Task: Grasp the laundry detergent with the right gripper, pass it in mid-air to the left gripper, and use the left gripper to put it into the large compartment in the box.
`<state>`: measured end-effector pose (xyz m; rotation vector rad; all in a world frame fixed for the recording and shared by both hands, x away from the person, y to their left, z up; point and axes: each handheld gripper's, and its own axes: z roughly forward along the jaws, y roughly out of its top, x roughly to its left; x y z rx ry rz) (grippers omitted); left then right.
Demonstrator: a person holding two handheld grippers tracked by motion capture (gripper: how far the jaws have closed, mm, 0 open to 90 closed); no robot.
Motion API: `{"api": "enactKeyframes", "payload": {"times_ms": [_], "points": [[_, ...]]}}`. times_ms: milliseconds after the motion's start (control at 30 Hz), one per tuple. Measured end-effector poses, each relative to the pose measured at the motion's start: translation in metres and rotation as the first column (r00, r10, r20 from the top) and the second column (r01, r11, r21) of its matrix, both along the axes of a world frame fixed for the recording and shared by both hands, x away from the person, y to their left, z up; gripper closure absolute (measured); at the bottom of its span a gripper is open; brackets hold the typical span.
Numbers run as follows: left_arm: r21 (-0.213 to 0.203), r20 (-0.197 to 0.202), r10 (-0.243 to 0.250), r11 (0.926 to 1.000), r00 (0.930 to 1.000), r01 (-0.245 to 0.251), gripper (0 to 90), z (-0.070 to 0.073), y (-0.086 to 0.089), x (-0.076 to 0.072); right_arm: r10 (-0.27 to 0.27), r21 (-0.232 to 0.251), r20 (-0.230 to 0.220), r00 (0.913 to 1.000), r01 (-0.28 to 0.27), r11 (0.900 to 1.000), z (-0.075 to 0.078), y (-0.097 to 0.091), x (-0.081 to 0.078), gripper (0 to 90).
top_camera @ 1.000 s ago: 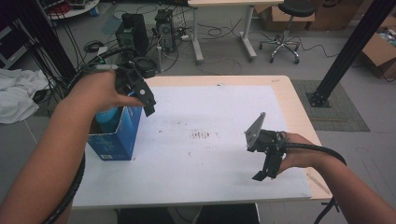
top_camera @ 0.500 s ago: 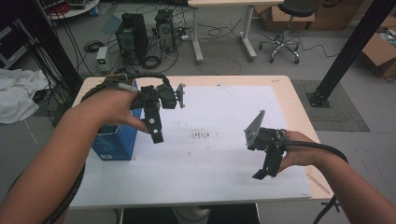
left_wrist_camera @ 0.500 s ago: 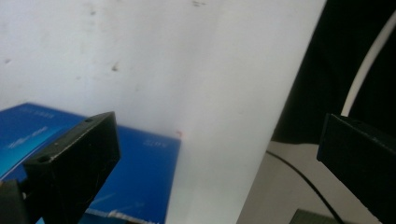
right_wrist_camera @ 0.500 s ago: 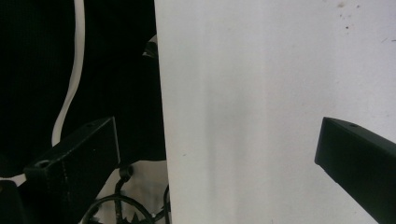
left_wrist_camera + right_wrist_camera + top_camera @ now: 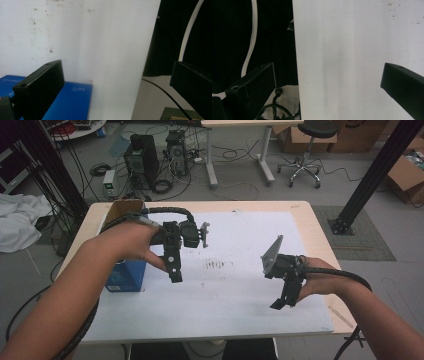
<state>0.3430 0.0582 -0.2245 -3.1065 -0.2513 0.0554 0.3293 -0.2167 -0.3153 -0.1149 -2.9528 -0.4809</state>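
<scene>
High view: left gripper (image 5: 172, 270) moved off blue box (image 5: 125, 275)

blue box (image 5: 125, 275) perhaps half behind forearm

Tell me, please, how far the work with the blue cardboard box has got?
Nothing looks finished: the open blue cardboard box stands at the left edge of the white table top. In hand, the left gripper hangs beside the box, jaws apart and empty. The right gripper waits open over the table's right side. Any gripping is left to do.

Left tool (image 5: 174, 270) hangs beside the blue box (image 5: 125, 275).
</scene>
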Motion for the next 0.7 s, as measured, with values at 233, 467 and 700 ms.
{"api": "enactKeyframes", "payload": {"times_ms": [233,467,700], "points": [[-0.012,-0.018,0.001,0.9999,0.9998,-0.001,0.1,-0.0037,-0.0003,-0.0006,-0.003,0.008,0.012,0.9999,0.003,1.0000,0.0037,0.0006,0.0036,0.0],[-0.021,-0.022,-0.008,0.9998,0.9997,0.007,0.1,-0.0058,-0.0017,-0.0004,0.003,0.008,0.013,0.9999,-0.003,1.0000,0.0053,0.0039,0.0054,0.0],[-0.024,-0.020,-0.017,0.9996,0.9997,0.017,0.1,-0.0042,-0.0041,-0.0011,-0.007,0.010,0.016,0.9998,0.006,0.9999,0.0066,0.0019,0.0042,0.0]]}}
